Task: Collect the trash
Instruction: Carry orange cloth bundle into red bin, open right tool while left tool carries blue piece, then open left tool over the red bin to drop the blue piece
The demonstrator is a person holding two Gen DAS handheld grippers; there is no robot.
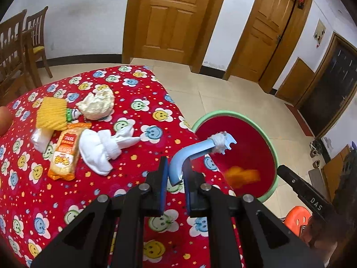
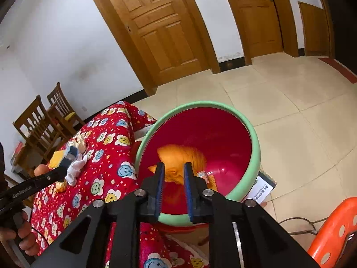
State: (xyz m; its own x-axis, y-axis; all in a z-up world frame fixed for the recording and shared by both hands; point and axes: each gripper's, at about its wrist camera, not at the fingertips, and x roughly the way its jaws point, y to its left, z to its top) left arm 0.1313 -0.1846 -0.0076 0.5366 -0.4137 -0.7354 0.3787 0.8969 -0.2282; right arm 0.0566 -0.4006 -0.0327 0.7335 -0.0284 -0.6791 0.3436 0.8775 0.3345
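My left gripper is shut on a bent light-blue plastic piece with white tissue wound on its far end, held over the table edge toward the red basin with a green rim. My right gripper is open and empty above the basin. A blurred orange wrapper is inside the basin, also seen in the left wrist view. On the red smiley tablecloth lie a white cloth, an orange snack packet, a yellow foam net and crumpled cream paper.
Wooden chairs stand at the far left by the wall. An orange plastic stool stands at the lower right on the tiled floor. A white box sits under the basin. Wooden doors line the far wall.
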